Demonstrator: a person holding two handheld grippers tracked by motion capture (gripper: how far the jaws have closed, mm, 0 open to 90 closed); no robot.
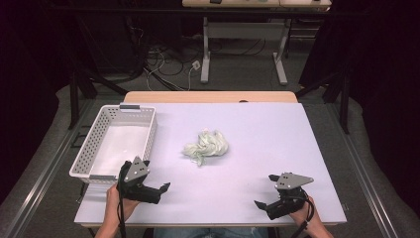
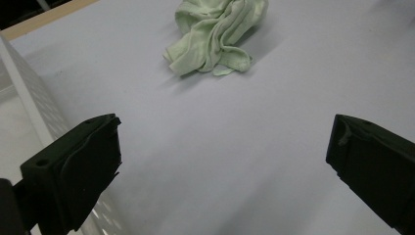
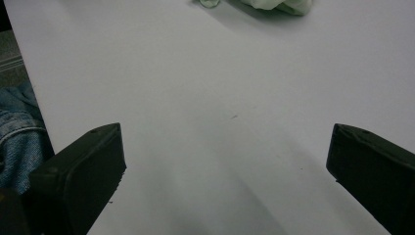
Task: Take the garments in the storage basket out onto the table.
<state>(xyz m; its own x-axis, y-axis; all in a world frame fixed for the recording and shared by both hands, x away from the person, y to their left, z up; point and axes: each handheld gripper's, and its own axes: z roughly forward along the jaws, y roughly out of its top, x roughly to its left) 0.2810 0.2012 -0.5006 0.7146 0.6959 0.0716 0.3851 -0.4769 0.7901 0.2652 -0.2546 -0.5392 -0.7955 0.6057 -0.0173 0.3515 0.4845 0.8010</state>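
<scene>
Nothing done yet. Pale green cloth (image 1: pixel 206 146) crumpled mid-table, untouched, well apart from both tools. Left gripper (image 1: pixel 157 189) spread wide, empty, just beside white basket (image 1: pixel 94 134). Right gripper (image 1: pixel 266 190) likewise gaping, empty, near front edge. Basket empty. Left: reach, grab cloth, prob. drop in basket.

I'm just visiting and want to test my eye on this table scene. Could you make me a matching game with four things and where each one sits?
Things:
1. crumpled pale green cloth
2. white perforated plastic basket
3. left gripper
4. right gripper

Places or states:
A. near the front right corner of the table, jaws open
B. empty, at the table's left edge
C. loose on the middle of the white table top
D. just in front of the basket, jaws open

Pairs: 1-C, 2-B, 3-D, 4-A
</scene>
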